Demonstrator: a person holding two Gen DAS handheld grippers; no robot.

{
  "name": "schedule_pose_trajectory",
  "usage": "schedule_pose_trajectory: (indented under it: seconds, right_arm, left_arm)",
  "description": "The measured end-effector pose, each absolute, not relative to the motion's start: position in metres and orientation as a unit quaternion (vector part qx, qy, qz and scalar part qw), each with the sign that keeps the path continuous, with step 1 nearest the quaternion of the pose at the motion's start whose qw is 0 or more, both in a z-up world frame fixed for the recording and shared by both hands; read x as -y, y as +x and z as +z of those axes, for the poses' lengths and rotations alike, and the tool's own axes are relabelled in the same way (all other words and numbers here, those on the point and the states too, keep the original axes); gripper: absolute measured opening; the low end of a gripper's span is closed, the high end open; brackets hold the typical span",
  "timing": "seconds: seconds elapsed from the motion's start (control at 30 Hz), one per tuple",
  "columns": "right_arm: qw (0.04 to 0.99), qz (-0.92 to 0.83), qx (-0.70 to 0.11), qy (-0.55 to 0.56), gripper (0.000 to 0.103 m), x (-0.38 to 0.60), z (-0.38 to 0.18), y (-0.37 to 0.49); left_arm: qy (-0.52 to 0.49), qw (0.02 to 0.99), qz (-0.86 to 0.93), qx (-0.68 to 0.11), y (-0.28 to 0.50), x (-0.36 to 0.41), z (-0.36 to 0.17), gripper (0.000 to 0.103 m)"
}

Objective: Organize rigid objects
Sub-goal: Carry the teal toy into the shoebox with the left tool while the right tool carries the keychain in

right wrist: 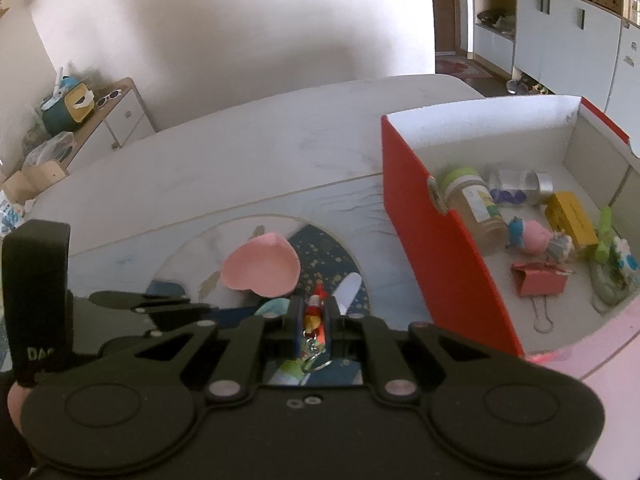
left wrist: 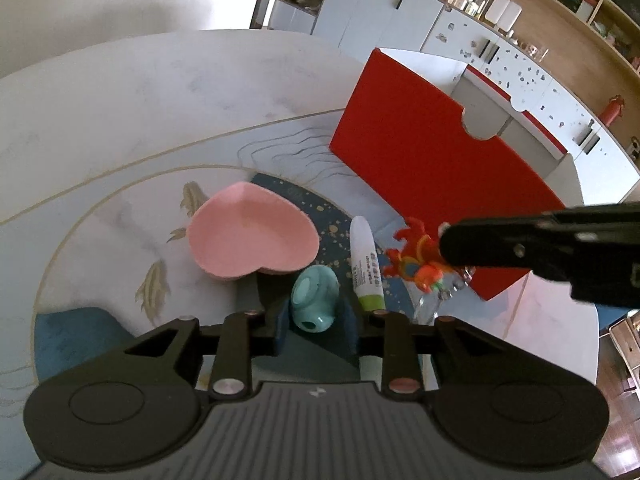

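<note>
Blue-padded fingers point(left wrist: 282, 326) of left gripper point(left wrist: 314, 328), low in the left wrist frame, set apart on either side of teal egg-shaped toy point(left wrist: 315, 298); whether pads press it cannot be told. Just beyond, toward frame centre: pink heart dish point(left wrist: 252, 238), and to its right white tube with green cap point(left wrist: 366, 264) lying flat. Right gripper point(right wrist: 315, 324) reaching in level from the right edge of the left wrist frame, fingers narrowed and clamped on red-orange keychain toy point(right wrist: 314, 316), metal ring dangling below in the right wrist frame. Beyond, upper right: red box point(right wrist: 440, 248), white inside, standing on pale patterned table point(right wrist: 240, 152). Inside the box: jar with green lid point(right wrist: 474, 204), yellow block point(right wrist: 572, 218), pink binder clip point(right wrist: 540, 280), small pink figure point(right wrist: 536, 234).
</note>
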State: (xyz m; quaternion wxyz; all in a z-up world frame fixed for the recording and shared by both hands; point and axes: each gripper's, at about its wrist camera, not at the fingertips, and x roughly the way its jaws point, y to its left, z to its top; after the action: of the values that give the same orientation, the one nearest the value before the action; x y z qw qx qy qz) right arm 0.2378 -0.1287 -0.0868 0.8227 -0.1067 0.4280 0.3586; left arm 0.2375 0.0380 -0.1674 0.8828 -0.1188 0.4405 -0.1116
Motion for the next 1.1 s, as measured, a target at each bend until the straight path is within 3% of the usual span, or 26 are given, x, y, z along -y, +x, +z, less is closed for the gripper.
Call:
schedule_pose_trajectory:
  seconds: [0.7,1.1]
  right_arm:
    - [0.818,0.386,-0.418,-0.084,0.009,0.172,-0.055,0.231]
    - [0.816,0.424,-0.388,-0.059,0.009,0.204,-0.012,0.259]
  left_arm:
    - [-0.055,0.908,-0.083,-0.407,0.224,0.001,-0.144,0.024]
    - [-0.065,0.911,-0.051,-0.403,0.219,0.012,-0.091,0.024]
